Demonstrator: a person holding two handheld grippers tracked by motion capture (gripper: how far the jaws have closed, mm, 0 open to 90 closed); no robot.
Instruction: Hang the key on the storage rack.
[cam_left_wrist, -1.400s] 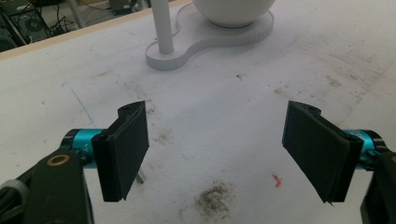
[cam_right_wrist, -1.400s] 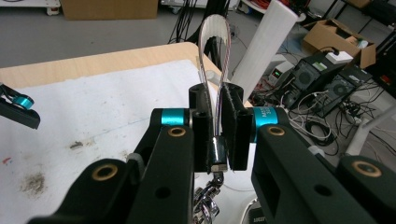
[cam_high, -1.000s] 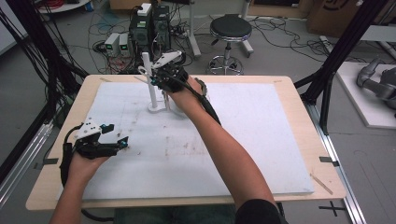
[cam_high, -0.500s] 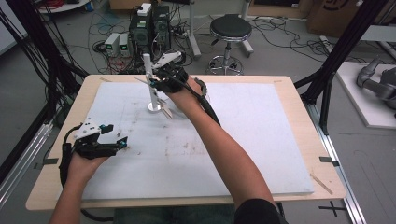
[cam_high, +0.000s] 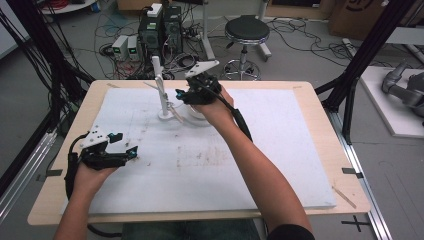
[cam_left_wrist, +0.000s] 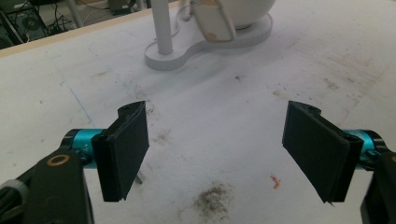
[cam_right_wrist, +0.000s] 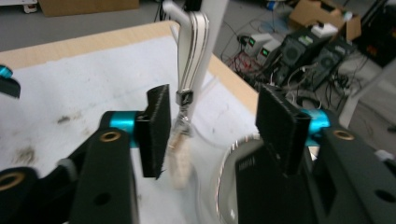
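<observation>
A white stand with an upright post rests at the far middle of the white mat. From the post hangs a striped strap, ending in a metal clasp and a pale tag. My right gripper is open beside the post. In the right gripper view the strap hangs between the jaws of my right gripper, closer to the left one, and I cannot tell whether it touches. A white bowl sits on the stand's round base. My left gripper hovers open near the mat's left edge, holding nothing. The left gripper faces the stand.
The white mat covers a wooden table and has smudges near its middle. Black frame legs stand at the table's far right. Computers, cables and a stool are on the floor behind.
My right gripper has shifted slightly right and back toward the person beside the post. The left gripper has stayed put.
</observation>
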